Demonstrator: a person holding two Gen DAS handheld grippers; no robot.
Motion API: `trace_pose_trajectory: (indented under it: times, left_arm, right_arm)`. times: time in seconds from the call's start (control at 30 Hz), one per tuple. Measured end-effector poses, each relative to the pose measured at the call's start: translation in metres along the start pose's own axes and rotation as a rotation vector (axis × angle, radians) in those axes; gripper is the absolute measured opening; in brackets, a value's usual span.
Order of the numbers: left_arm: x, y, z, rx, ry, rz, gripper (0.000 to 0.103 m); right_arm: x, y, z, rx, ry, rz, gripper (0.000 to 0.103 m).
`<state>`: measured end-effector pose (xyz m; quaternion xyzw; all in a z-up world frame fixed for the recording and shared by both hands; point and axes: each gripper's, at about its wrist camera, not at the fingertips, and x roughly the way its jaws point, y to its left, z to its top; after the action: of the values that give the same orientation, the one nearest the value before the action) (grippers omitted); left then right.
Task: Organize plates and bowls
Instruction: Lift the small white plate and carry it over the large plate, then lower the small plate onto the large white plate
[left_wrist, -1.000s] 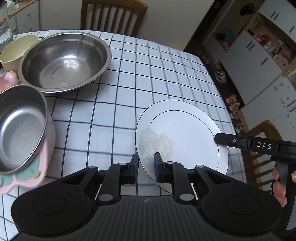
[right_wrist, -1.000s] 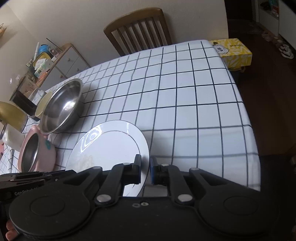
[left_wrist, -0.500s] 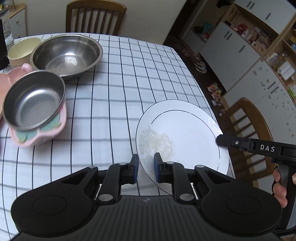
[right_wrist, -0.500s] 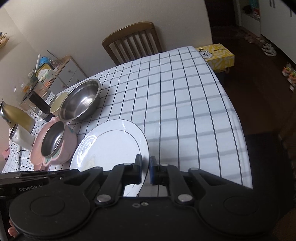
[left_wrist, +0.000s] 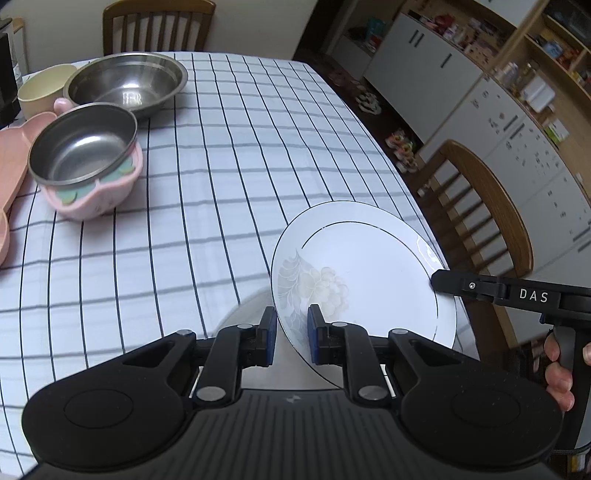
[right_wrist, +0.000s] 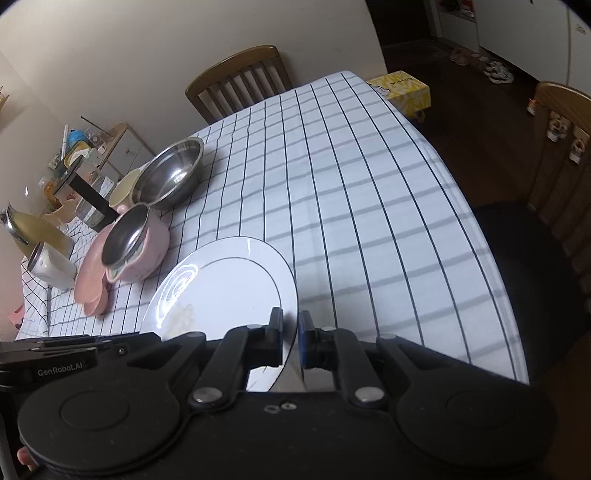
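A white plate (left_wrist: 373, 273) with a faint flower print and a thin dark ring hangs above the checked tablecloth near its right edge. My left gripper (left_wrist: 290, 334) is shut on the plate's near-left rim. My right gripper (right_wrist: 290, 334) is shut on the opposite rim of the same plate (right_wrist: 229, 284); its finger shows at the plate's right side in the left wrist view. Far left stand a large steel bowl (left_wrist: 125, 83), a small steel bowl (left_wrist: 83, 142) nested in a pink bowl (left_wrist: 96, 195), a cream bowl (left_wrist: 42, 88) and a pink plate (left_wrist: 11, 155).
Wooden chairs stand at the far end (left_wrist: 159, 22) and at the right side (left_wrist: 480, 206) of the table. A yellow tissue box (right_wrist: 400, 90) sits past the far corner. Kettles and a cup (right_wrist: 48, 264) crowd the left end. White cabinets (left_wrist: 517, 122) line the right.
Both grippers have carried the plate back and to the right, away from the bowls, and slightly up. The bowls now look farther off and more of the table shows.
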<state>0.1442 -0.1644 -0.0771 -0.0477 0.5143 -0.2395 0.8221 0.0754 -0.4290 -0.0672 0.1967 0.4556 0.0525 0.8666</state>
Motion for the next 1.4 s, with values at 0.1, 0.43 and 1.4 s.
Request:
trace_pose_trajectory:
  times: [0.1,0.43,1.4]
  left_arm:
    - [-0.004,0.0,-0.015,0.015,0.017,-0.008,0.016]
    - [-0.002,0.008,-0.054,0.048,0.062,-0.014,0.016]
    - [0.03,0.024,-0.062,0.034,0.111,0.028,0.016]
  right_arm:
    - [-0.008,0.002,-0.02,0.019,-0.002,-0.012,0.009]
    - [-0.015,0.007,-0.076,0.061,0.0,-0.048,0.009]
    - [0.012,0.001,-0.107,0.153,0.051,-0.058,0.008]
